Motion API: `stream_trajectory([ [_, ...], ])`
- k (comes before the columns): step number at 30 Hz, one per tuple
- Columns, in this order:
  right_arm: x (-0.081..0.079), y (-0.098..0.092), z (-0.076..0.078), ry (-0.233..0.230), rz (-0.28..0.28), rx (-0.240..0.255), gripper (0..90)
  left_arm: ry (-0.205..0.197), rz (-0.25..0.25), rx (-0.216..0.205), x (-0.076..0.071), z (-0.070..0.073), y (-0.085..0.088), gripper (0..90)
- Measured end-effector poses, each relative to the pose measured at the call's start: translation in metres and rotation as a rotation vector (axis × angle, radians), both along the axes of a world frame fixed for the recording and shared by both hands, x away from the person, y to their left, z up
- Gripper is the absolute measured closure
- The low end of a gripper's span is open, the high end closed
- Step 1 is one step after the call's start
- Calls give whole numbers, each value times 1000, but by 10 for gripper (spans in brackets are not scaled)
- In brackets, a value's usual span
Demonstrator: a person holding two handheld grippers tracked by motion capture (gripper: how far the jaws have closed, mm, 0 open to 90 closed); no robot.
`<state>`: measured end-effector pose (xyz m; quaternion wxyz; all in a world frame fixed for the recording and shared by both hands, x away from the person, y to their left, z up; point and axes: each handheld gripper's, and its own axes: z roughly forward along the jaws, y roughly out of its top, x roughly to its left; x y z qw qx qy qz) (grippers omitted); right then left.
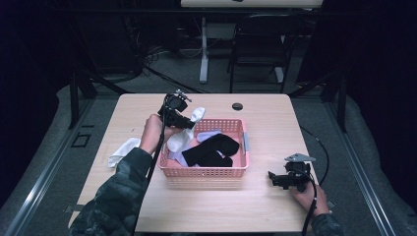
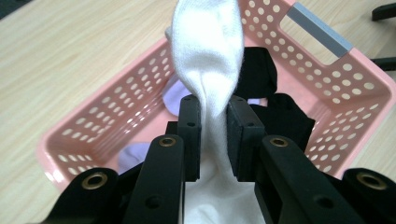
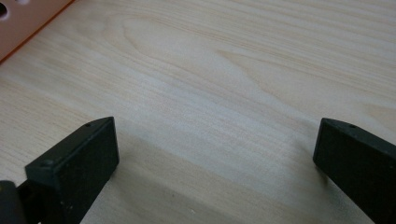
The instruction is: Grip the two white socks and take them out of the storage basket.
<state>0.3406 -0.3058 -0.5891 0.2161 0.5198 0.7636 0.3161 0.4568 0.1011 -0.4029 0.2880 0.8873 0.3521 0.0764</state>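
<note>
My left gripper [image 1: 189, 122] hangs above the left end of the pink basket [image 1: 206, 172], shut on a white sock [image 1: 181, 138] that droops from its jaws into the basket. In the left gripper view the white sock [image 2: 210, 51] is pinched between the two black pads [image 2: 190, 126], with the pink basket [image 2: 116, 116] below. A black sock [image 1: 212, 150] and pale purple socks [image 1: 209, 134] lie inside the basket. My right gripper [image 1: 275, 178] rests on the table at the front right, open. Its two fingers [image 3: 74, 168] stand wide apart over bare wood.
Another white sock [image 1: 122, 151] lies on the table left of the basket. A dark round hole [image 1: 237, 106] sits near the table's far edge. A chair [image 1: 260, 44] and a table leg [image 1: 203, 49] stand beyond the table. The basket's corner [image 3: 18, 18] shows at the right gripper view's upper left.
</note>
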Motion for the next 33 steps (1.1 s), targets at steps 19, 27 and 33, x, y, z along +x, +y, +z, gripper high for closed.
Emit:
stream_trajectory([
  [19,0,0,0,-5,-1,5,0,-51,28,-24,-8,29,37,770],
  [27,0,1,0,0,-8,0,0,-64,76,-31,-12,35,66,770],
  [33,0,1,0,-2,-12,3,0,-73,111,-43,-15,35,87,770],
])
